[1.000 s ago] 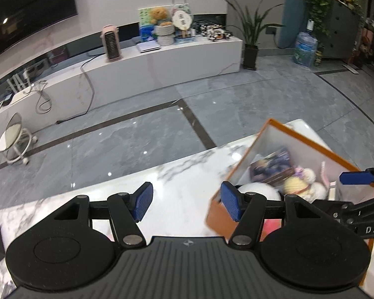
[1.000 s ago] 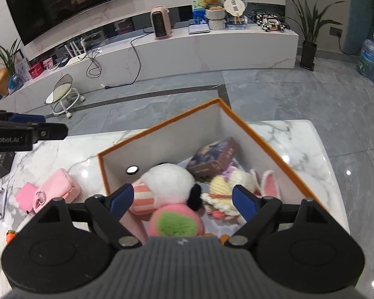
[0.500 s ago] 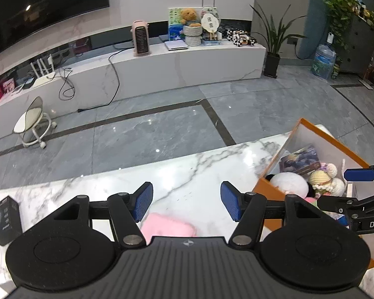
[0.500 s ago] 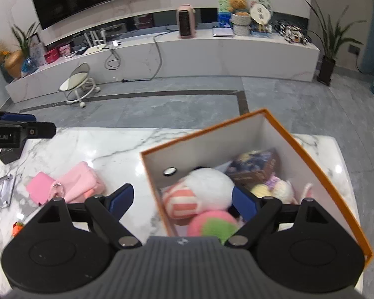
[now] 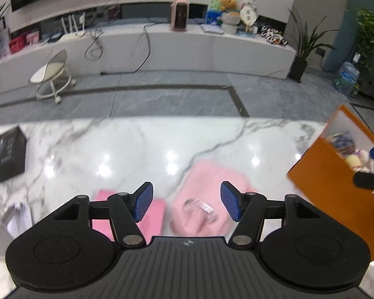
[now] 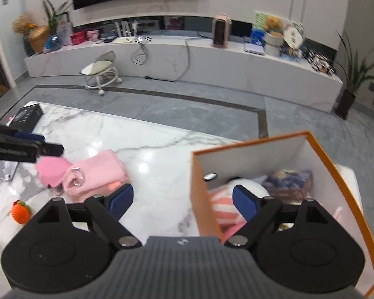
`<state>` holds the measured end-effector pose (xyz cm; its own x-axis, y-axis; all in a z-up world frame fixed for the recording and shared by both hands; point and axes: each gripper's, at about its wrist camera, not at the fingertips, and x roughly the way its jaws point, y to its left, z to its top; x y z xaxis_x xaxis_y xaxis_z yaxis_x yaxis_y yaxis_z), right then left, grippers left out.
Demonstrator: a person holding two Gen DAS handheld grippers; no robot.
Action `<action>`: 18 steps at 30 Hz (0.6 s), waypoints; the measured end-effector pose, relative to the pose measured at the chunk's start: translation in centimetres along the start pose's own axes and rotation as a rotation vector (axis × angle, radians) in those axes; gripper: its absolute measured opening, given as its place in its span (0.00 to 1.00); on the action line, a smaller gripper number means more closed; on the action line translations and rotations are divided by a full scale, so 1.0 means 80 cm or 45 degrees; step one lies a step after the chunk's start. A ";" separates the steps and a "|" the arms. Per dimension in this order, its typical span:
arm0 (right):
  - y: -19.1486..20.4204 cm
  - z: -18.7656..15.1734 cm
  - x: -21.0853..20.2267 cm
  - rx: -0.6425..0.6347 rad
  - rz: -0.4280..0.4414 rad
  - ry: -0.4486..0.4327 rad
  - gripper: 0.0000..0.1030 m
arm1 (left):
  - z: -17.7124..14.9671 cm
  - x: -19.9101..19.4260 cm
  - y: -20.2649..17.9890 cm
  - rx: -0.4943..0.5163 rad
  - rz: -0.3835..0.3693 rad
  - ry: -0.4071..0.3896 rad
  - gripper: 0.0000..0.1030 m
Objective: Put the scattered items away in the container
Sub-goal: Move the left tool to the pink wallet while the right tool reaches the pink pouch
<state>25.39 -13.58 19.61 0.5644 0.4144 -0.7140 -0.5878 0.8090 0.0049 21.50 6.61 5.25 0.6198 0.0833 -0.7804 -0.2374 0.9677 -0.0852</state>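
From my left claw (image 5: 186,204), going left to right: a black box (image 5: 6,155) lies far off to the left on the marble table (image 5: 137,144), and a flat pink piece (image 5: 152,211) sits partly under my left finger. Just ahead, between the fingers, lies the pink pouch (image 5: 212,194) with its metal ring (image 5: 199,205). This view is blurred. The orange bin (image 5: 331,186) stands off to the right. The fingers are spread wide with nothing between the pads. From my right claw (image 6: 182,200), an orange knitted toy (image 6: 20,211) lies low to the left on the table, and the left claw's tip (image 6: 25,147) juts in above it. The pouch (image 6: 94,174) rests just ahead of my left finger. The bin's near wall (image 6: 204,199) falls between the fingers, so my right finger hangs over the inside, above a striped plush (image 6: 224,209) and a white plush (image 6: 249,186); a dark packet (image 6: 289,183) lies beyond. These fingers are also wide apart, holding nothing.
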 end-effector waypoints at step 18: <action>0.048 -0.019 0.056 -0.001 0.083 0.051 0.88 | -0.051 0.040 0.065 0.146 0.073 -0.016 0.77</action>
<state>24.79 -9.23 15.38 0.5015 0.4491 -0.7395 -0.6230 0.7805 0.0515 19.19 10.97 -0.24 0.6169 0.1414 -0.7743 -0.1861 0.9820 0.0310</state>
